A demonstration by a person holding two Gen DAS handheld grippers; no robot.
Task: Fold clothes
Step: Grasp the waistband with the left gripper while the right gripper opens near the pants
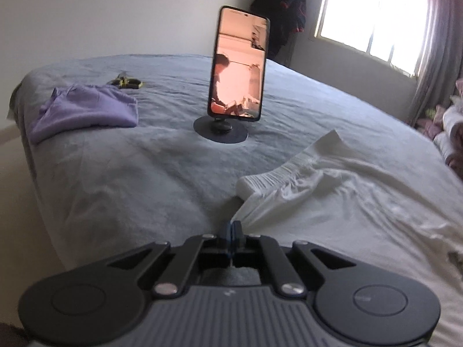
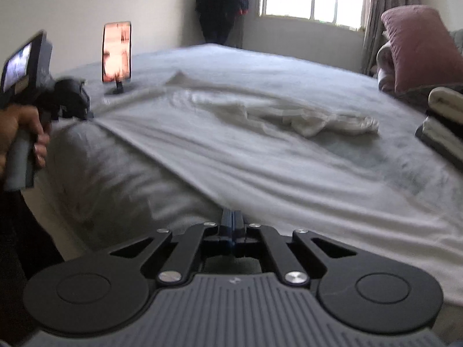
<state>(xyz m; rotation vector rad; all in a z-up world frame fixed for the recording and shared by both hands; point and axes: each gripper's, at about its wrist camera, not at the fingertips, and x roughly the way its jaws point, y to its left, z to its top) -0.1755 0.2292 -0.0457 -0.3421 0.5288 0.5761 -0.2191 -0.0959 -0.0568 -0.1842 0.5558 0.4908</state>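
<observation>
White garment [image 1: 332, 202] lies rumpled on the bed [image 1: 130, 173], its near hem pinched by the left hand-held gripper [image 1: 234, 227] and the right hand-held gripper [image 2: 231, 217]. Thin cloth could slip from such narrow bites, and a careless lift might topple the phone [image 1: 237, 66] at upper centre.

Daylight from the window [image 1: 373, 20] is blown out, I get glare there. Room dim, soft shadows on the bed [image 1: 162, 173]. Right view motion-blurred; fisheye bends the edges, corners dark.

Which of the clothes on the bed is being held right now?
The big white cotton garment, spread out and wrinkled. Both grippers pinch its near edge: left gripper, right gripper. The folded purple garment lies untouched, far off on the grey bed.
</observation>
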